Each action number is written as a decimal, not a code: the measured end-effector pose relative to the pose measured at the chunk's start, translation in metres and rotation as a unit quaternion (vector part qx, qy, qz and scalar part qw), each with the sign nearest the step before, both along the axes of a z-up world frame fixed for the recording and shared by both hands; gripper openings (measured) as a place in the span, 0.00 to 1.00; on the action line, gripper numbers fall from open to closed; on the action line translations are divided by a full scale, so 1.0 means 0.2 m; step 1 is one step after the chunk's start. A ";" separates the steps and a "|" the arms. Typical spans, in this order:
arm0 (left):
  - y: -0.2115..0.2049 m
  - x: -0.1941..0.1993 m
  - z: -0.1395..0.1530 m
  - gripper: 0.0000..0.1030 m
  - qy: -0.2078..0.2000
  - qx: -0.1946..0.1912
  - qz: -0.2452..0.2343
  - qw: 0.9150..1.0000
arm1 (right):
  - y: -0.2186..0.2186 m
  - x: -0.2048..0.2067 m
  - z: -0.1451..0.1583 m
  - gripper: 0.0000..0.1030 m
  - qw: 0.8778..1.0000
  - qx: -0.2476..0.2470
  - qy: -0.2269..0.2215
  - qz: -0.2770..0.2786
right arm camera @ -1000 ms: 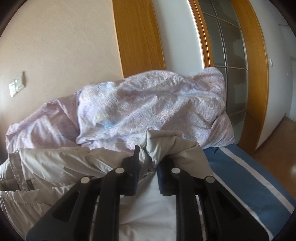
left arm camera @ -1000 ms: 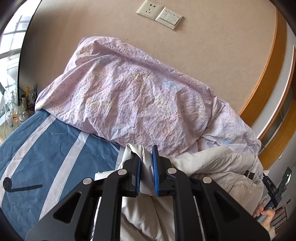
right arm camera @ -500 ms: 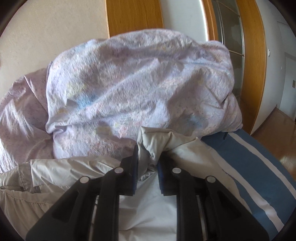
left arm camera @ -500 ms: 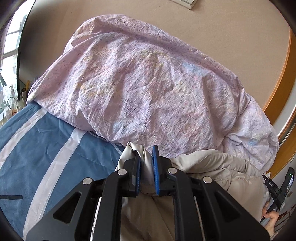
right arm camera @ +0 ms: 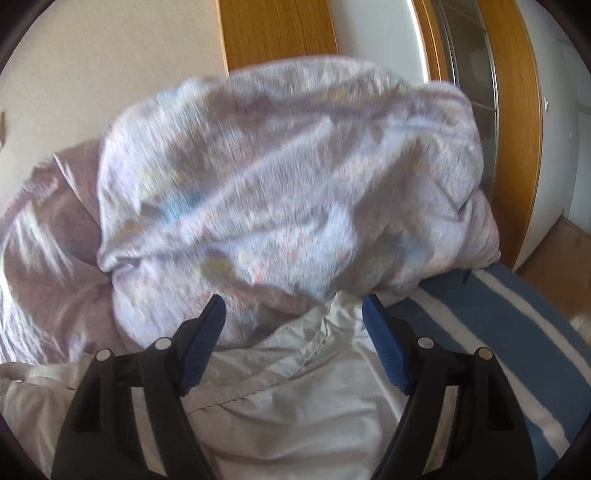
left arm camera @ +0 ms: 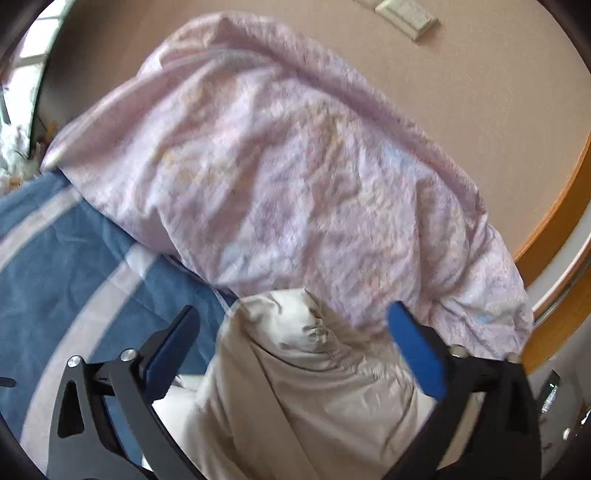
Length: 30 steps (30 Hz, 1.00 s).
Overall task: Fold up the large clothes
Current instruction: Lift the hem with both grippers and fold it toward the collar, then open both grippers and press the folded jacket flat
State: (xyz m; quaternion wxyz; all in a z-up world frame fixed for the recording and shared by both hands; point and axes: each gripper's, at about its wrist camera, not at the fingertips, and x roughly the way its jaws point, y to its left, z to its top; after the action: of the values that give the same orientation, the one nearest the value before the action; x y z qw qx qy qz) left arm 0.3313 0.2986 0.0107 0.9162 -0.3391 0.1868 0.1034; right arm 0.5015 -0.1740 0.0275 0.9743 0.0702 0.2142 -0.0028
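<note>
This is a bedroom in a home. A bed (left arm camera: 55, 288) covered with a blue sheet striped in white fills the lower part of both views. At its far end, against the beige wall (left arm camera: 480, 110), a rumpled lilac duvet (left arm camera: 280, 177) with a small floral print is heaped. Above the duvet a white switch plate (left arm camera: 406, 16) sits on the wall. Right of the bed stands a wooden door frame (right arm camera: 517, 110) with glass panes.

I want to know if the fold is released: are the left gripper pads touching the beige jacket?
Apart. In the left wrist view the left gripper has jaws opening, and the beige jacket lies between the pads with gaps on both sides.
</note>
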 end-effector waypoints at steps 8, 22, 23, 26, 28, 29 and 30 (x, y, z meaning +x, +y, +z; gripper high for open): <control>-0.13 -0.19 0.18 0.99 -0.001 0.062 -0.020 0.998 | -0.02 -0.30 0.12 0.75 0.998 -0.042 -0.009 0.051; -0.50 -0.21 0.01 0.99 0.074 0.192 -0.037 0.978 | -0.03 -0.33 -0.19 0.69 0.992 -0.068 0.082 0.073; -0.50 -0.18 -0.01 0.99 0.085 0.203 -0.032 0.975 | -0.03 -0.30 -0.22 0.68 0.991 -0.073 0.091 0.069; -0.47 -0.10 -0.10 0.99 0.119 0.205 -0.013 0.971 | -0.01 -0.24 -0.30 0.68 0.988 -0.089 0.111 0.054; -0.43 -0.08 -0.14 0.99 0.124 0.191 -0.005 0.974 | 0.01 -0.21 -0.34 0.70 0.986 -0.100 0.122 0.048; -0.42 -0.07 -0.15 0.99 0.127 0.191 -0.002 0.973 | 0.02 -0.19 -0.35 0.71 0.985 -0.104 0.126 0.046; -0.42 -0.06 -0.16 0.99 0.135 0.193 0.001 0.972 | 0.03 -0.18 -0.37 0.72 0.984 -0.111 0.131 0.043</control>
State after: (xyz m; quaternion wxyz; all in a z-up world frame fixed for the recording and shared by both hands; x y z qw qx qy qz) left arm 0.3194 0.2151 -0.0209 0.9304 -0.1387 0.2852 0.1838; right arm 0.4659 -0.1688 -0.0462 0.9387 -0.0485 0.3413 0.0065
